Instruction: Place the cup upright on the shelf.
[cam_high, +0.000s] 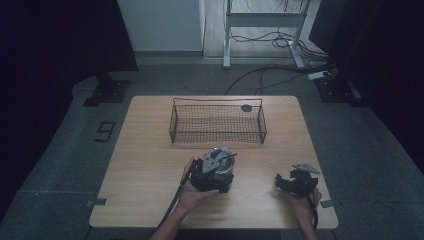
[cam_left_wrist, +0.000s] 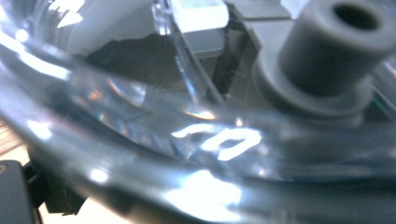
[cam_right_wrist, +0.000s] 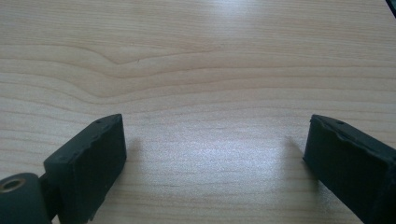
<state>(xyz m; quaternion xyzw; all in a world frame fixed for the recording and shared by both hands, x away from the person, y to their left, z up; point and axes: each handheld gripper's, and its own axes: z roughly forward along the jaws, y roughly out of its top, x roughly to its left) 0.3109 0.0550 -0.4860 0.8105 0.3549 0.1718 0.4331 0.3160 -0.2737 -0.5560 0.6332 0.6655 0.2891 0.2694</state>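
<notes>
Left gripper (cam_high: 216, 172): I see it in the high view near the middle of the worktop (cam_high: 150, 165), held by my left hand (cam_high: 192, 192), just in front of the wire basket.
Left fingers: I cannot tell whether they are apart or together; the clear thing blocks them in the left gripper view.
Clear container (cam_left_wrist: 196, 154): a see-through, curved plastic piece sits right against the left gripper's camera, blurred, with bright glints on its rim. In the high view it shows as a round, pale, shiny shape (cam_high: 220, 159) at the left gripper, over the worktop between that gripper and the basket. I cannot tell whether it is clamped or only touching.
Grey peg (cam_left_wrist: 336, 51): a grey tube with a hole in its top stands on a round grey base, seen through or beyond the clear plastic at the upper right of the left gripper view.
Right gripper (cam_high: 295, 182): low over the right front part of the worktop, held by my right hand (cam_high: 305, 205), well apart from the left gripper.
Right fingers (cam_right_wrist: 88, 163): spread wide, with bare wood grain between them and nothing held.
Wire basket (cam_high: 218, 122): a dark mesh basket, rectangular, stands at the far middle of the worktop, with the wood showing through its floor.
Dark disc (cam_high: 246, 107): a small round dark spot by the basket's far right corner.
Cable (cam_high: 172, 205): trails from the left gripper toward the near edge.
</notes>
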